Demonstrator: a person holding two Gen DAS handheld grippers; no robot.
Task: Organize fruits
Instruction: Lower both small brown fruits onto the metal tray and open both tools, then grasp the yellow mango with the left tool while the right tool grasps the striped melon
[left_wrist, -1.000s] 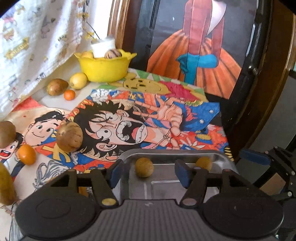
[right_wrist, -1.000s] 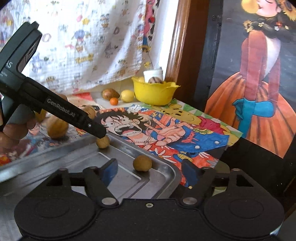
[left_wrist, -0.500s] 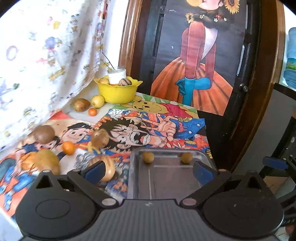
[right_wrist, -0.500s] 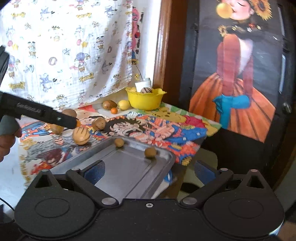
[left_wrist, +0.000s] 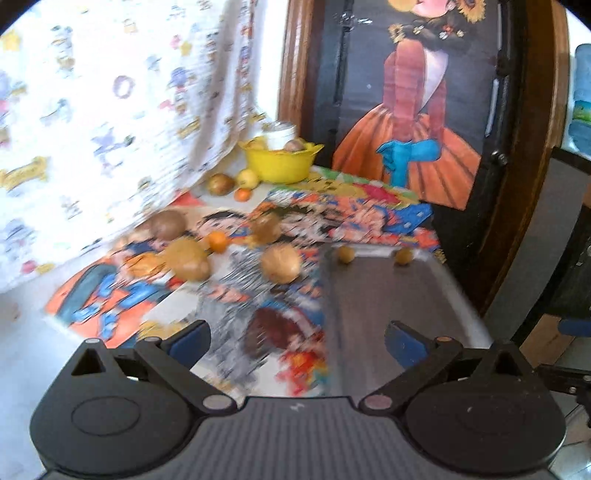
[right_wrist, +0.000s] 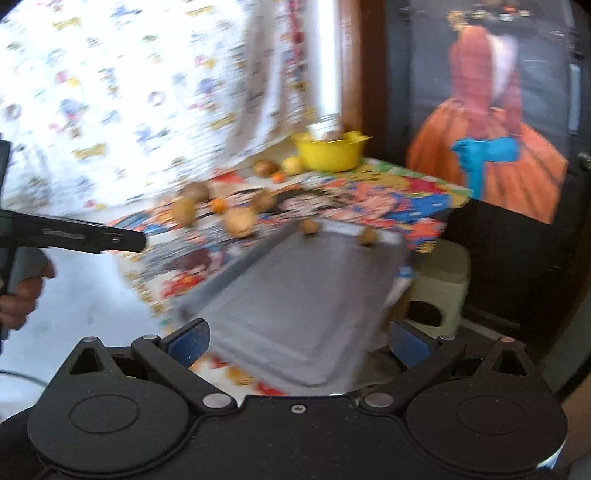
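Observation:
A steel tray (left_wrist: 388, 306) (right_wrist: 303, 295) lies at the table's near right corner. Two small brown fruits (left_wrist: 346, 254) (left_wrist: 402, 256) rest along its far rim, also seen as fruits (right_wrist: 308, 226) (right_wrist: 367, 235). Several brown fruits (left_wrist: 280, 264) and a small orange (left_wrist: 218, 242) are scattered on the cartoon cloth (left_wrist: 354, 218) left of the tray. My left gripper (left_wrist: 297, 341) hangs open and empty, well back from the tray. My right gripper (right_wrist: 297, 341) is open and empty too, above the tray's near end. The left gripper's body (right_wrist: 77, 236) reaches in from the left.
A yellow bowl (left_wrist: 279, 162) holding a white jar and fruit stands at the back by the printed curtain (left_wrist: 110, 110). A brown fruit (left_wrist: 221, 183), a yellow one and a small orange lie beside it. A pale stool (right_wrist: 439, 280) sits under the table's right edge.
Both grippers have pulled back and up from the tray, so much more of the table shows. Their jaws have spread wider. The two small fruits stay on the tray.

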